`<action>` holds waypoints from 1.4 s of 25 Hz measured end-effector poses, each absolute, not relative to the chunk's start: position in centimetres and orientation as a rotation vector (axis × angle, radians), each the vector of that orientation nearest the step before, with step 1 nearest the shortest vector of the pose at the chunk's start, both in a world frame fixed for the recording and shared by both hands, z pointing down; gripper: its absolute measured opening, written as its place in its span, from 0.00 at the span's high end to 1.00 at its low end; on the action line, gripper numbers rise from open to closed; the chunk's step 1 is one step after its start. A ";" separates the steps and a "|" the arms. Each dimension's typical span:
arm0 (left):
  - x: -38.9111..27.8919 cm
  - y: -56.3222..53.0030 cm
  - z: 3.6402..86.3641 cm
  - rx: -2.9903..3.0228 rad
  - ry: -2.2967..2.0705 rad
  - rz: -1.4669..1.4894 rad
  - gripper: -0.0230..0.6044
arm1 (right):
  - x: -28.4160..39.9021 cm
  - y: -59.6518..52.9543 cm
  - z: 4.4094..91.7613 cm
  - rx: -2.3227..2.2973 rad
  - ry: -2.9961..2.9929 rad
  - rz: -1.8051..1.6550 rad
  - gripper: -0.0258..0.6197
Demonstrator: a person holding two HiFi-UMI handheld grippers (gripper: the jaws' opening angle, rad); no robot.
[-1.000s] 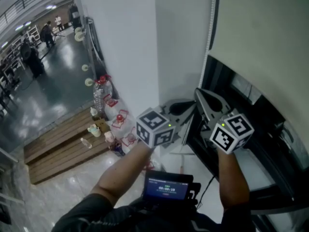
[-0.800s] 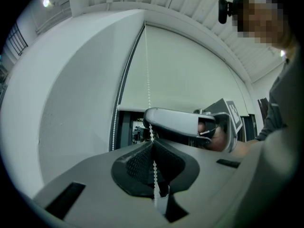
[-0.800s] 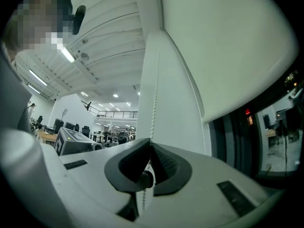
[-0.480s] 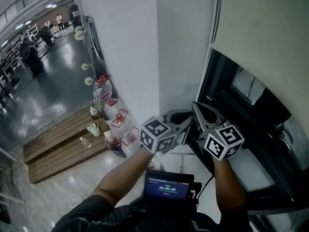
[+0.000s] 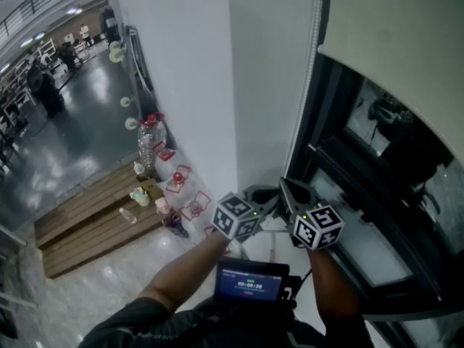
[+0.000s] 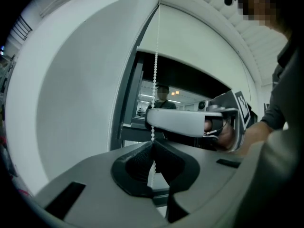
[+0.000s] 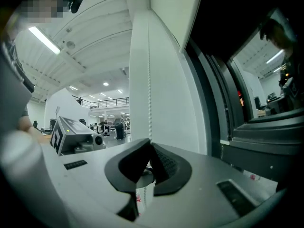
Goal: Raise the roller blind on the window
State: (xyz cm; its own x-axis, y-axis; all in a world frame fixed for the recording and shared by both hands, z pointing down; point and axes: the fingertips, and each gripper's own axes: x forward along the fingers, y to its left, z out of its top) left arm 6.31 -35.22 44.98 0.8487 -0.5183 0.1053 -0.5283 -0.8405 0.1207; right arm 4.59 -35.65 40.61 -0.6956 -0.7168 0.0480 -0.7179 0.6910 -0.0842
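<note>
A pale roller blind (image 5: 395, 20) covers the top of the dark window (image 5: 377, 158); its lower edge runs slanting across the upper right of the head view. A white bead chain (image 5: 303, 85) hangs along the window frame's left side. Low down by the sill, my left gripper (image 5: 274, 193) and right gripper (image 5: 284, 185) meet at the chain. The left gripper (image 6: 153, 144) is shut on the bead chain (image 6: 156, 56), which runs straight up from its jaws. At a point close by, the right gripper (image 7: 150, 145) is also shut on the chain (image 7: 149, 70).
A white pillar (image 5: 188, 71) stands left of the window. On the floor below it are a wooden platform (image 5: 94, 216), a large water bottle (image 5: 148, 143) and several small bottles. A recording device (image 5: 250, 281) hangs at my chest. People stand far off in the hall (image 5: 43, 85).
Both grippers have come down together along the window frame, still shut on the chain. The blind's lower edge has risen and more of the dark window shows.
</note>
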 end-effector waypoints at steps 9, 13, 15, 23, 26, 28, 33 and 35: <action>6.4 -34.9 49.4 2.828 -0.821 0.131 0.97 | 4.5 -35.5 45.5 1.225 -2.831 0.244 0.96; 6.5 -34.9 50.9 2.813 -0.828 0.153 0.97 | 4.7 -35.5 46.7 1.225 -2.814 0.245 0.95; 6.5 -35.0 51.5 2.802 -0.836 0.164 0.97 | 4.7 -35.5 47.2 1.236 -2.811 0.254 0.95; 6.0 -35.1 51.9 2.801 -0.841 0.155 0.97 | 4.5 -35.5 47.5 1.231 -2.817 0.293 0.95; 4.7 -35.3 51.6 2.756 -0.846 0.128 0.91 | 4.5 -35.4 47.1 1.236 -2.831 0.319 0.95; 3.0 -35.3 50.4 2.728 -0.870 0.087 0.86 | 4.5 -35.4 47.1 1.230 -2.836 0.318 0.95; 0.1 -35.7 40.9 2.753 -0.924 -0.213 0.82 | 4.7 -35.2 47.2 1.229 -2.853 0.330 0.95; 0.2 -35.8 35.9 2.817 -0.937 -0.278 0.82 | 4.5 -35.0 47.1 1.224 -2.856 0.324 0.95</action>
State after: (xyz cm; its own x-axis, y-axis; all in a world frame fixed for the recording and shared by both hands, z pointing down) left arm 0.22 -35.84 35.91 0.7866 -0.6047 -0.1251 -0.5750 -0.7911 0.2087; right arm 4.52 -35.02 47.11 -0.6929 -0.7144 0.0975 -0.7181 0.6715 -0.1829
